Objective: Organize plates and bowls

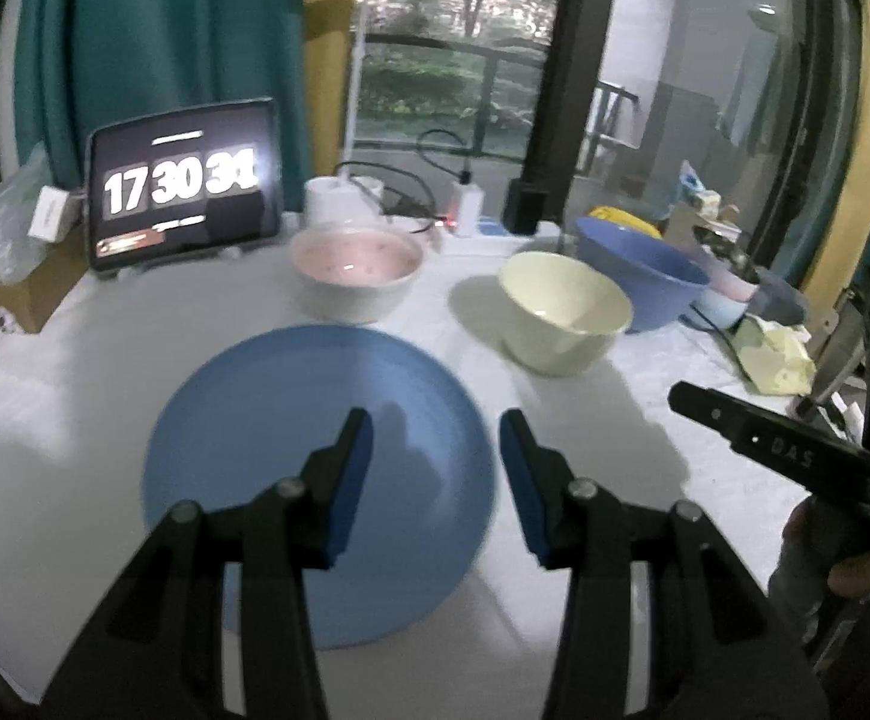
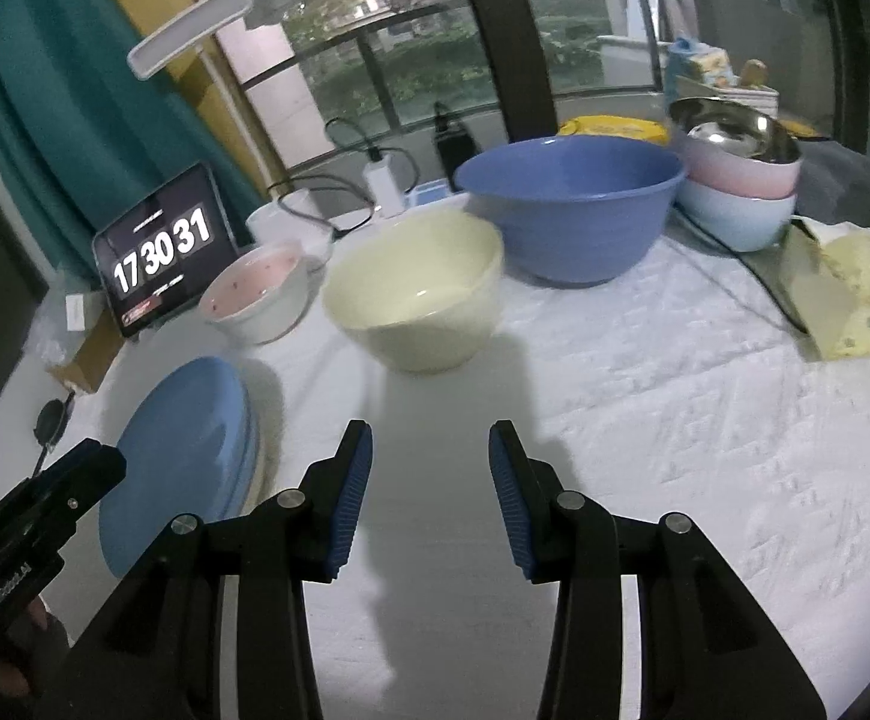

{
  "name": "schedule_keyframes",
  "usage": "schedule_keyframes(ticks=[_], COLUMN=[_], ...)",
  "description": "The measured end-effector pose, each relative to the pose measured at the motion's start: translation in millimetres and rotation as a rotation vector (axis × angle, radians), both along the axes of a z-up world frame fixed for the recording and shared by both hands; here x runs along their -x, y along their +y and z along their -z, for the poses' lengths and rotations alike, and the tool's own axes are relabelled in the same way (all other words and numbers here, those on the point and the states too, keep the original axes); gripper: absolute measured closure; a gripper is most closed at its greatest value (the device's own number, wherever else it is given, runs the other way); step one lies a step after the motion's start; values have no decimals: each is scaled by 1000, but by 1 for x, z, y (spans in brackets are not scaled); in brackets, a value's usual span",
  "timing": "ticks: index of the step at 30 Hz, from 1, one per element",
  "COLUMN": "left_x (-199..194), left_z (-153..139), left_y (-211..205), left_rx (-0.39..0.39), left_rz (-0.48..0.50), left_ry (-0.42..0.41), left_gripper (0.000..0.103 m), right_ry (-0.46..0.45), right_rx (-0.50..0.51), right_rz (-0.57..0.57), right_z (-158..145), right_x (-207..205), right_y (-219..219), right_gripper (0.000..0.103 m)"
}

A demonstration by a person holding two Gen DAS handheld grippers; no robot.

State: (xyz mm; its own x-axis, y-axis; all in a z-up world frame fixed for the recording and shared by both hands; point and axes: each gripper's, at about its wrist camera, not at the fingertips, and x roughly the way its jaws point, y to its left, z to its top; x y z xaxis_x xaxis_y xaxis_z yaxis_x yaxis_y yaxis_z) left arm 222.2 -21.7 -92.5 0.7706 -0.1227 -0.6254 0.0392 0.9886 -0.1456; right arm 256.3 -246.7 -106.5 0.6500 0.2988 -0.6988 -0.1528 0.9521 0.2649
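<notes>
A stack of blue plates [image 1: 291,420] [image 2: 189,444] lies on the white cloth. My left gripper [image 1: 435,438] hovers open over its right part, nothing between the blue pads. Beyond stand a pink-lined bowl [image 1: 354,267] [image 2: 258,288], a cream bowl [image 1: 564,306] [image 2: 420,288] and a big blue bowl [image 1: 645,276] [image 2: 573,204]. My right gripper [image 2: 429,456] hangs open and empty above the bare cloth in front of the cream bowl. Part of the right gripper's body [image 1: 765,444] shows in the left wrist view.
A tablet [image 1: 183,186] [image 2: 162,252] showing a clock stands at the back left beside a lamp base [image 1: 342,201] and cables. Stacked pastel bowls with a steel bowl [image 2: 735,180] and a yellow cloth [image 2: 861,294] sit at the right. A cardboard box [image 1: 21,288] is at the left edge.
</notes>
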Motion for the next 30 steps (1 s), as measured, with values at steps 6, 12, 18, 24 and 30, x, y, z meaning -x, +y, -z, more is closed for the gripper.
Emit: schedule_keyframes(ticks=[6, 12, 18, 24, 30], left_x=[-10, -22, -33, -47, -63], left_z=[-4, -9, -13, -17, -21], left_y=[-32, -55, -75, -89, -102], left_rx=[-1, -16, -32, -39, -49], left_rz=[55, 92, 116, 135, 156], left_ry=[3, -9, -20, -36, -49], left_gripper=[57, 57, 57, 56, 56], right_ry=[-19, -32, -40, -62, -75], right_rx=[-12, -24, -36, -35, -31], right_rz=[24, 55, 80, 84, 92], right_z=[-6, -9, -9, -15, -19], right_x=[-1, -5, -14, -26, -41], right_y=[-26, -48, -69, -80, -89], right_gripper=[60, 60, 60, 60, 60])
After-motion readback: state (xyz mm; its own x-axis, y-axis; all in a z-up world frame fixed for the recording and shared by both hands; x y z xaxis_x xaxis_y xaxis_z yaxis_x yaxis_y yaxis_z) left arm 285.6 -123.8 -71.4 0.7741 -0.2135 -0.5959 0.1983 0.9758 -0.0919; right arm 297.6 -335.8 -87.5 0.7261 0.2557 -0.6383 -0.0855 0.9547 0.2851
